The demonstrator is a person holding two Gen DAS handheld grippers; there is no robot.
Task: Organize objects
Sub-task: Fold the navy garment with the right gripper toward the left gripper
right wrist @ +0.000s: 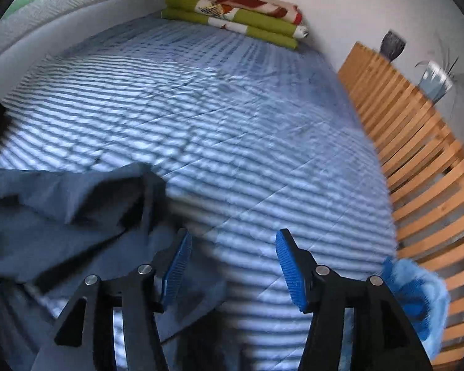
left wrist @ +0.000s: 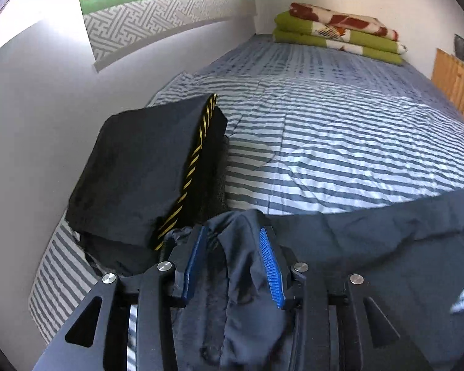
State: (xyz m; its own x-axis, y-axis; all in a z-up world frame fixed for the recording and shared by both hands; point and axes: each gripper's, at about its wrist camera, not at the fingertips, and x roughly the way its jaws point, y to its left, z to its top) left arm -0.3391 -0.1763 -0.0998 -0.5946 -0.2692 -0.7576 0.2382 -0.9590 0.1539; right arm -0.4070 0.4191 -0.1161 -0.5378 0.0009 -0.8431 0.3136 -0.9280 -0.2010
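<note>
Clothes: one dark folded pile (left wrist: 145, 167) sits by the wall on the striped bed (left wrist: 340, 142); your blue garment (left wrist: 340, 241) lies loose, unfolded. Your left gripper (left wrist: 233, 262) straddles a fold, unclamped; your right gripper (right wrist: 232, 266) is released, empty.

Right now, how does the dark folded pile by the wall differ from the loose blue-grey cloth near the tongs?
The dark folded pile is neat and squared; the blue-grey cloth lies rumpled and spread out. The pile shows a yellow-striped edge; the cloth is plain. The pile sits clear of the left tongs; a bunch of the cloth sits between their open pads. Both rest on the striped bedcover.
</note>
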